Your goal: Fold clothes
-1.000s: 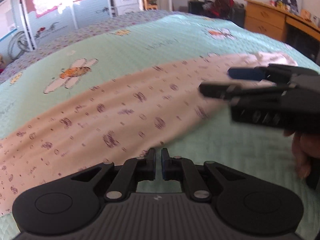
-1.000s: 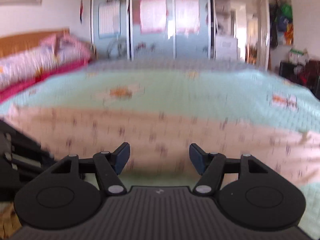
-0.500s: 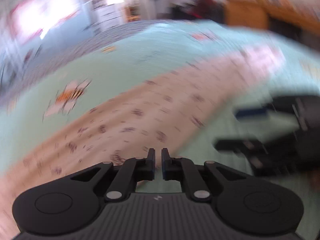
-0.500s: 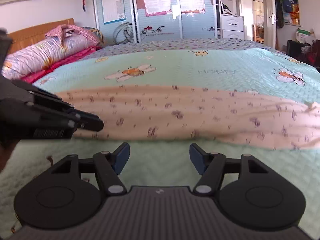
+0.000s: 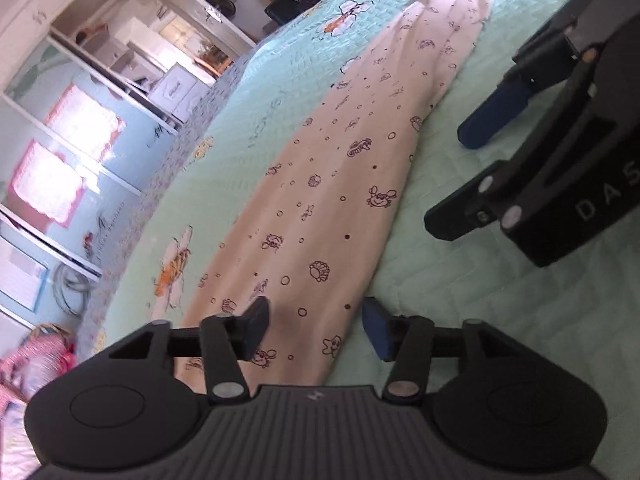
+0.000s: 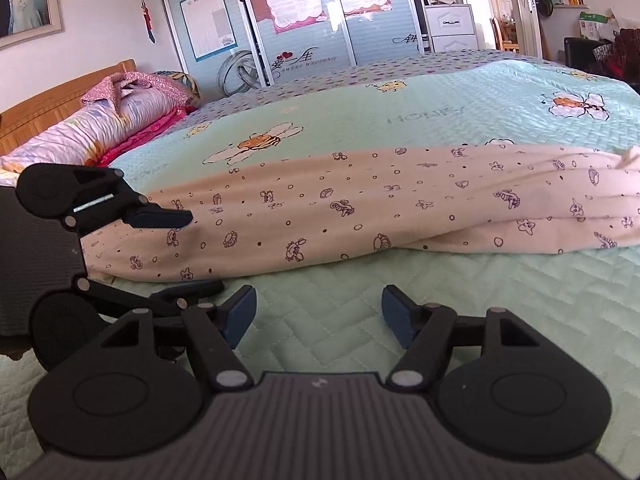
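A long cream garment printed with small sea creatures lies stretched across the green bedspread. My left gripper is rolled on its side at the garment's narrow end. Its jaws are opening, the cloth's end lies between them, and the pads do not press on it. In the right wrist view the same garment runs left to right, with the left gripper straddling its left end. My right gripper hangs over bare bedspread just short of the garment's near edge, jaws wide and opening slightly, nothing between them. The right gripper also shows beside the cloth.
Rolled pink and white bedding lies against the wooden headboard at the far left. A wardrobe with sliding doors and a white drawer unit stand beyond the bed. Bedspread lies bare in front of the garment.
The left gripper has rolled over sideways and its jaws have gone from shut to open over the garment's end. The right gripper has sunk a little toward the bed.
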Demonstrator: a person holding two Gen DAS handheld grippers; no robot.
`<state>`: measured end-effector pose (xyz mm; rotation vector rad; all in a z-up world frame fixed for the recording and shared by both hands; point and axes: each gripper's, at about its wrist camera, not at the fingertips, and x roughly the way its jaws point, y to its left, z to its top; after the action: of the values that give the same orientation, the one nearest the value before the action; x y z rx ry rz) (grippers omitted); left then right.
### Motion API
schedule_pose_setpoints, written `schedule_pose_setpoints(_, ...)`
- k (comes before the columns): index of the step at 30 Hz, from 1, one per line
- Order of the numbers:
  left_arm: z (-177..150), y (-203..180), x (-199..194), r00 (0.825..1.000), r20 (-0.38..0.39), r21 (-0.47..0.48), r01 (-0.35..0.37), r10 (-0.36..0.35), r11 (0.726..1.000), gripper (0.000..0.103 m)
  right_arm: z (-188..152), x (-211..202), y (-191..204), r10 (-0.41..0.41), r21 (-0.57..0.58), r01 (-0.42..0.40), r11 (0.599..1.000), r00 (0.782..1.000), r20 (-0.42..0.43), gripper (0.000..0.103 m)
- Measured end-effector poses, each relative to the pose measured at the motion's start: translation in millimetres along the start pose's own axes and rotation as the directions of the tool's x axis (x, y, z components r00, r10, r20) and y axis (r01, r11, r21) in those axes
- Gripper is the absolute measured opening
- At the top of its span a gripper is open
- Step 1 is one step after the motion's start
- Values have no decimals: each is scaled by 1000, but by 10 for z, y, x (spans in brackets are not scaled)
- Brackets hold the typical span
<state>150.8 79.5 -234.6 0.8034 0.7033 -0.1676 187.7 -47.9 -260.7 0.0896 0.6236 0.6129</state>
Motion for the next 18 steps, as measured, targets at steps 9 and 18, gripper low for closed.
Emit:
schedule_pose_setpoints(9, 149, 412, -255, 996, 72, -114, -36, 44, 993, 0, -1, -31, 3, 5, 0, -5, 1000, 1000, 8, 72)
schedule_pose_setpoints(18, 355, 648, -248, 994, 90, -133, -43, 55, 990, 0, 208, 80, 327, -18, -102, 22, 995, 999, 39, 72)
